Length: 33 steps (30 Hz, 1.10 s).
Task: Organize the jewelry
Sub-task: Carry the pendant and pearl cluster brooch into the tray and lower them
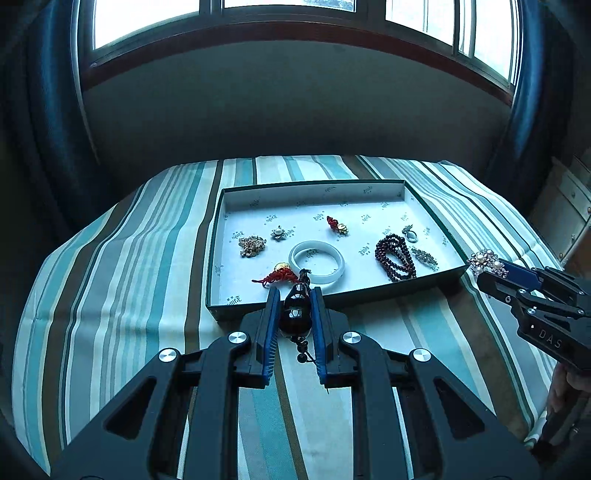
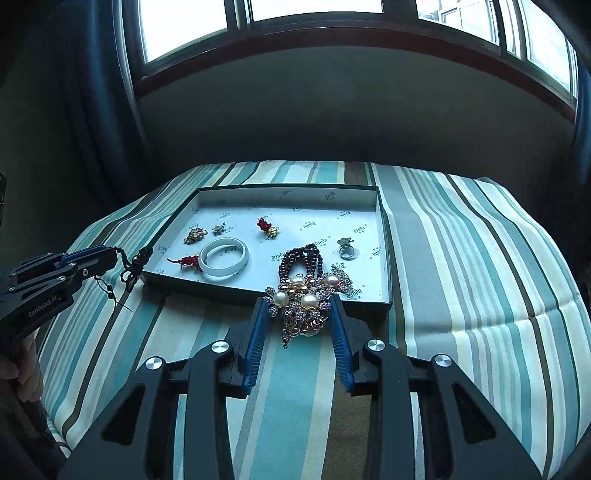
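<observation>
- Left tool (image 1: 293,295), angled down before the box (image 1: 436,275), is clamped on a dark gourd pendant (image 1: 294,314); right tool (image 2: 300,301) is clamped on a pearl brooch (image 2: 304,306).
- Striped cloth (image 2: 461,258) covers the surface beneath a window (image 1: 147,22) with blue curtains (image 1: 55,110).
- Inside the box: one white bangle (image 1: 317,261), one bead strand (image 1: 395,254), one ring (image 1: 410,233), two red knotted charms.

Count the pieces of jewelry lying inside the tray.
8. Gold cluster, pearl flower and red tassel at left; white bangle and red-gold charm mid-tray; bead string, ring, crystal brooch at right. None seems hidden.
</observation>
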Available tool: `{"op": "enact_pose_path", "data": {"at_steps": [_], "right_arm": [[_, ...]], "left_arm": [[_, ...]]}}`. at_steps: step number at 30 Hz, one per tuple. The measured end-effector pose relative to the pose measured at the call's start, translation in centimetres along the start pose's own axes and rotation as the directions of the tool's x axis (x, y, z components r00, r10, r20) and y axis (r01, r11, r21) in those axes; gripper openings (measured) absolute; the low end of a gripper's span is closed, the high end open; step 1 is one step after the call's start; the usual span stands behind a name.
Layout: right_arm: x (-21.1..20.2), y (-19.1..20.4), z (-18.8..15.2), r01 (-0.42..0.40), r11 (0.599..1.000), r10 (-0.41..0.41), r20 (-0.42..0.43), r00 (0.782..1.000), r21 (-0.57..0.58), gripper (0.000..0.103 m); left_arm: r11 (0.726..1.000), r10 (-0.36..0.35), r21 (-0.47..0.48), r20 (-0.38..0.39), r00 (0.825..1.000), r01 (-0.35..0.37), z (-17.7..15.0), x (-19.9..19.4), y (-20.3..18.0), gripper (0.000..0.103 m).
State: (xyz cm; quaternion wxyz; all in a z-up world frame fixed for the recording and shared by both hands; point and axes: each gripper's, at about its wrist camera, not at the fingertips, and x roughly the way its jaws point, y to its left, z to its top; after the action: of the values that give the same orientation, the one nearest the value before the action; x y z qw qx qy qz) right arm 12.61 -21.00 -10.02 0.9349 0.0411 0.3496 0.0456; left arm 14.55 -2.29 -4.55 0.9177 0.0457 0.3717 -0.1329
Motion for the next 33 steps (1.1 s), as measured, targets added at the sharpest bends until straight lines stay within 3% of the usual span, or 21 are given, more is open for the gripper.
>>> {"op": "enact_pose_path", "data": {"at_steps": [18,24,33], "right_arm": [[4.5,0.1,8.3,-0.018,0.999,0.021,0.079,0.997,-0.036,0.034],[8.7,-0.3,10.0,-0.006,0.999,0.008,0.045,0.999,-0.042,0.034],[15.7,-1.6,10.0,0.004,1.000,-0.007,-0.087,0.996,-0.030,0.034]], "left_arm": [[1.000,-0.003,0.019,0.114,0.993,0.000,9.5,4.4,-1.3,0.017],[1.000,0.011,0.016,0.085,0.996,-0.013,10.5,8.3,-1.5,0.017],[0.998,0.054,0.023,-0.044,0.998,-0.053,9.5,16.2,-1.6,0.017]]}}
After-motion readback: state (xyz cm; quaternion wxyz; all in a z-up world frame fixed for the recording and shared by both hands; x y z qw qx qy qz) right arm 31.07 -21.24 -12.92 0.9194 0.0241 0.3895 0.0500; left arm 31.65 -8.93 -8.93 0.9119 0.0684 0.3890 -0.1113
